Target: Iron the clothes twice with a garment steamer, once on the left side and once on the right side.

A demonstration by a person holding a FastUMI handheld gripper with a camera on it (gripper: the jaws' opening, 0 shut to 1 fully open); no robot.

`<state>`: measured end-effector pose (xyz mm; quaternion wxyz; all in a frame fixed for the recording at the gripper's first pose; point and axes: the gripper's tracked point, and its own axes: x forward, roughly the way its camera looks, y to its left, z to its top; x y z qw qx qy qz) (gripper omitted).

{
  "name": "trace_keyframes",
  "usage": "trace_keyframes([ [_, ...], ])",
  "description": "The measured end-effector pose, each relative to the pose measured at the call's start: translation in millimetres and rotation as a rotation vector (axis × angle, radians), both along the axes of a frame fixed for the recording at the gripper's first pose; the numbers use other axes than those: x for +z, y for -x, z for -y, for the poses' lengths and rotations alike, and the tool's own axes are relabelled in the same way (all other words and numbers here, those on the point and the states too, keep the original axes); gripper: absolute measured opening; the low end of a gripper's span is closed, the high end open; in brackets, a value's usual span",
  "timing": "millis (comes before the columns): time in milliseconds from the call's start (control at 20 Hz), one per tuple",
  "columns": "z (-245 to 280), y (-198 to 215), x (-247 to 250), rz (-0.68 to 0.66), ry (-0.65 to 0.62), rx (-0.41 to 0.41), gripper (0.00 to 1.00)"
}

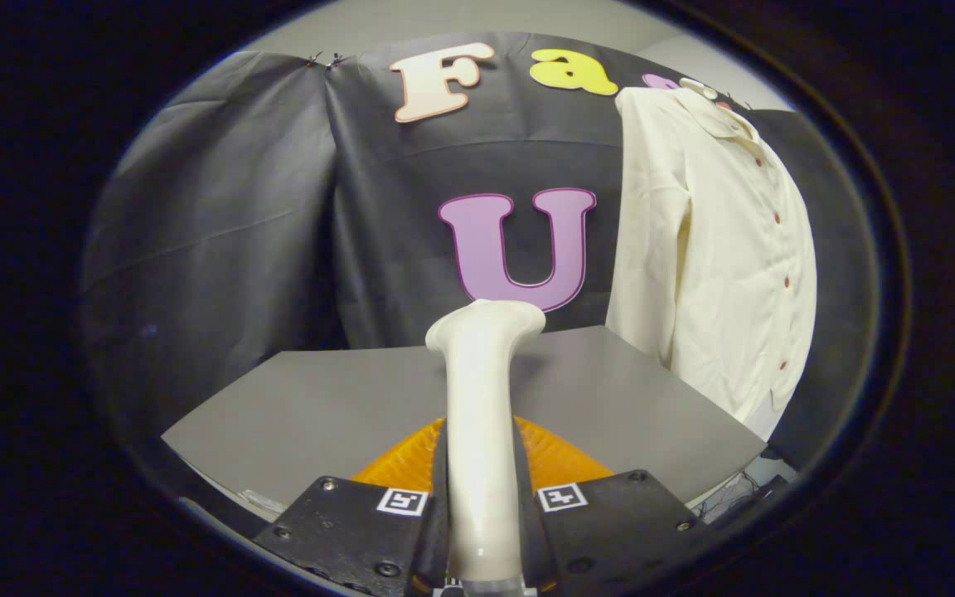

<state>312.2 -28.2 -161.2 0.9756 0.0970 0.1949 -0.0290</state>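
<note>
The garment steamer (pixel 484 414) is held upright between the jaws of the gripper (pixel 482 506), which are closed on its handle from both sides; its flared head rises just ahead of the fingers and points toward twelve o'clock. Something orange and ribbed (pixel 556 460) is seen low behind the handle, between the fingers and the grey surface (pixel 320 406); what it is cannot be told.

The cream button-front shirt (pixel 718 249) is hung against the black cloth wall (pixel 220 224) at about two o'clock from the steamer head, well apart from it, with its collar at the top and its hem hanging down past the far right edge of the surface. A row of dark buttons is seen down its placket.

The task is judged to be at its opening stage: the steamer has been taken up, but its head is not yet at the cloth, and nothing in the fabric shows whether any pass has been made. Both strokes, one down the left side and one down the right, are judged to be left. The steamer is still to be carried across toward two o'clock and brought against the shirt front.
</note>
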Motion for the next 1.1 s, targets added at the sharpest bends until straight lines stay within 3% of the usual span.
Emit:
trace_keyframes([
  [100,14,13,20,0.070,-0.019,-0.025,0.34],
  [250,36,30,62,0.194,0.063,-0.007,0.33],
  [550,79,56,107,0.294,0.089,0.020,0.33],
  [950,165,45,145,0.421,0.000,-0.013,0.33],
  [1100,196,34,153,0.458,0.034,-0.034,0.33],
])
